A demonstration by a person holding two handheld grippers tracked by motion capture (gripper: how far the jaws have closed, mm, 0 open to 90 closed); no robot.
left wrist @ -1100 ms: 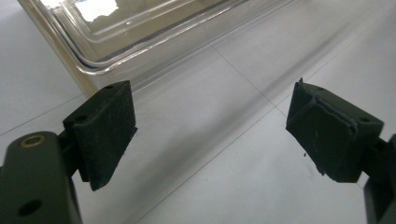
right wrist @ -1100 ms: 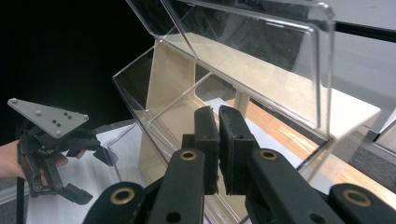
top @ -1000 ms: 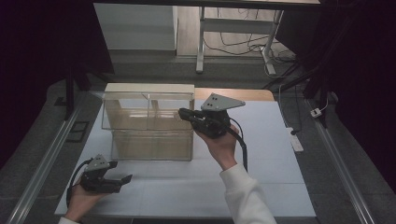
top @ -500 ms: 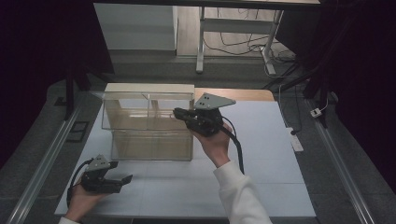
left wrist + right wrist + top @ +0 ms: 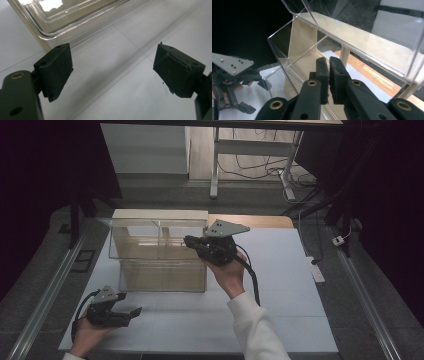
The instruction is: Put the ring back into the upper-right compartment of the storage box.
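A clear plastic box [image 5: 160, 265] with a pale wooden frame stands on the white table [image 5: 280, 285], left of centre. My right gripper [image 5: 189, 242] is held at the box's upper right edge and points left over its top. In the right gripper view the box [image 5: 352, 32] is close ahead. There the right gripper [image 5: 329, 60] shows only a slim gap; its jaws have just been opening, and I see nothing between them. My left gripper [image 5: 131, 315] rests near the table's front left corner, open and empty. In the left gripper view this gripper [image 5: 113, 67] faces the box's lower corner [image 5: 75, 17].
Metal rails [image 5: 45, 295] run along both sides of the table. A wooden strip [image 5: 260, 221] lies behind the box at the table's far edge. A small white block [image 5: 317, 272] sits by the right edge. Bare table lies right of and in front of the box.
The right gripper has edged a little to the left over the box's top edge. The left hand and gripper have kept still.
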